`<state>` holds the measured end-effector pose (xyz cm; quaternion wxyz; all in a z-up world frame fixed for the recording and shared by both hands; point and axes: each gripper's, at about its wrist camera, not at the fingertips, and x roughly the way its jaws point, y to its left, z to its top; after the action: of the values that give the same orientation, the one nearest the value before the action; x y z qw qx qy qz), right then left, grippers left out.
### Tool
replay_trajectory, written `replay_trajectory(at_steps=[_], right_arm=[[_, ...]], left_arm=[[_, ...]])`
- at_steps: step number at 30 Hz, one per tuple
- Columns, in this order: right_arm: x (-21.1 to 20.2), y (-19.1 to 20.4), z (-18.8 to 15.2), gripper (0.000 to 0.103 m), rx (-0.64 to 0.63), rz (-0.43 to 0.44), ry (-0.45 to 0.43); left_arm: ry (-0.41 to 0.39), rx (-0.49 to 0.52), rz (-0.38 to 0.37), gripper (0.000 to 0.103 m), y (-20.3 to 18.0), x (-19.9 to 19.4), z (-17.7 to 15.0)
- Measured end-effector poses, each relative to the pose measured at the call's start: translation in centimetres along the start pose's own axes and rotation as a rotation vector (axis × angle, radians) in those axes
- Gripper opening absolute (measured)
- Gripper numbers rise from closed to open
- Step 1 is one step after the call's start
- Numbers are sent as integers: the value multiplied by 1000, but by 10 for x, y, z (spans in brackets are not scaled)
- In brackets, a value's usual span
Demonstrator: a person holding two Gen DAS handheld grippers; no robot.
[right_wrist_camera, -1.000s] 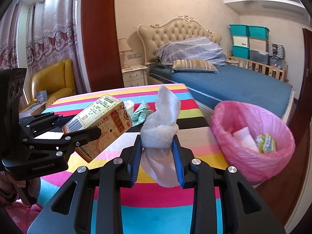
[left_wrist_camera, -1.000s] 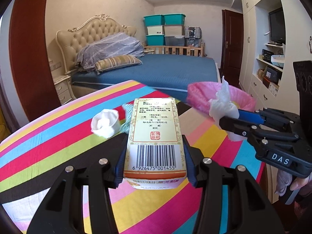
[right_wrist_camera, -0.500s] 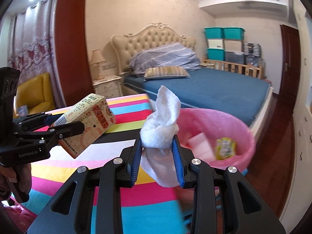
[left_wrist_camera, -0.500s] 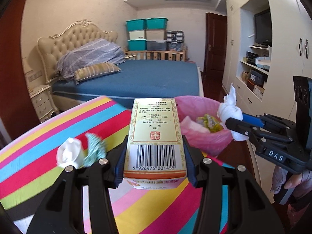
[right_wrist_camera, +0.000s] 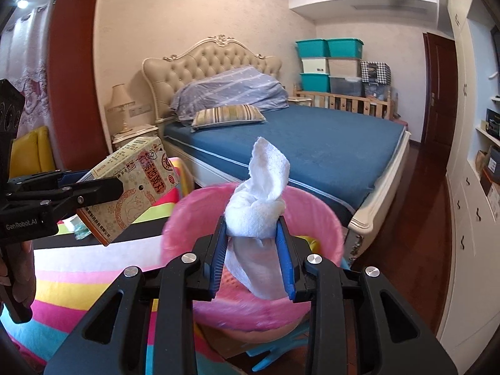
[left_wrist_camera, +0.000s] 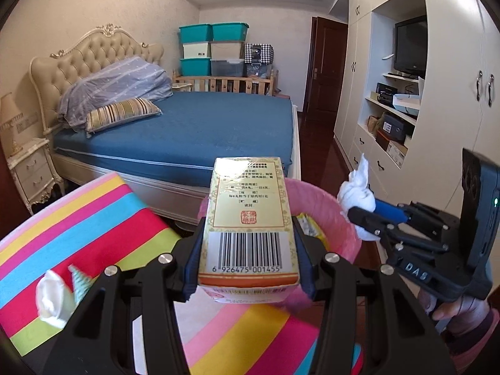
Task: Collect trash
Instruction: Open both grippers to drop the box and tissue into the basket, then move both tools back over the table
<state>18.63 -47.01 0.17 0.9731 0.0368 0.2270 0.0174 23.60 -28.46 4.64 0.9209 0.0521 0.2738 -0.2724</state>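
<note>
Left wrist view, scanned left to right: crumpled white tissue (left_wrist_camera: 51, 295) and a scrap of green wrapper (left_wrist_camera: 79, 282) lying on the striped counter (left_wrist_camera: 93, 218), low and to the left of the left claw (left_wrist_camera: 248, 265), both blurred. Dead centre, left claw clamped on a cardboard box (left_wrist_camera: 248, 215), pads pressing its two long sides near the barcode end, far end jutting out over the pink-lined bin (left_wrist_camera: 343, 218). Off to the right, right claw (left_wrist_camera: 359, 218) pinching a wad of white tissue (left_wrist_camera: 357, 193), held above the bin's right rim.

Right wrist view, same order: left claw (right_wrist_camera: 103, 190) at the left edge with the box (right_wrist_camera: 137, 184) tilted, one corner down; bin (right_wrist_camera: 187, 218) directly below and ahead of the right claw (right_wrist_camera: 253, 247); tissue wad (right_wrist_camera: 259, 206) squeezed between the blue pads, a loose tail hanging under them.

Handling, as a guess: box light and stiff, probably empty, sides likely to buckle under a hard squeeze, so a grip across the narrow width near one end suits it. Tissue nearly weightless, soft, apt to cling to the pads on release; best gripped at the dense knot, not the tail.

Hard to make out: most of the bin's contents, hidden behind box and tissue apart from a yellow packet (left_wrist_camera: 309, 228); bin base cut off by claw bodies; box's underside unseen.
</note>
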Motion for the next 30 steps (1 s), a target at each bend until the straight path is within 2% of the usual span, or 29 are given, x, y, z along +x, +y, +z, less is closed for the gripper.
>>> replay_trajectory(at_steps=[5,10,12,13,14,15,19,23,25,30], right_arm=[[23,-10,3,31,-5,-18,29],[42,-24,6,31,12,0,40],[47,-28,7,34,18,16,28],[49,-29,7,45,23,13,25],[49,-32,7,65,33,8,19],[48,-35,6,70,51,10,7],[36,-43,3,71,83,13,-20],[14,-42,-1,71,90,22,-53],[3,-38,0,71,88,26,-69],[-19,-24,-4,71,94,28,-89]], left_arm=[[14,-31,-16,49,-2,28,14],[18,-49,-22,49,-3,50,21],[12,-68,-57,49,-1,57,22],[11,-74,-73,55,0,58,23],[7,-77,-70,69,2,58,23],[-9,-90,-46,73,4,57,23],[-22,-119,-50,74,13,45,19],[-48,-136,-16,92,24,25,10],[-56,-140,12,97,29,15,6],[-81,-102,97,98,36,-15,-8]])
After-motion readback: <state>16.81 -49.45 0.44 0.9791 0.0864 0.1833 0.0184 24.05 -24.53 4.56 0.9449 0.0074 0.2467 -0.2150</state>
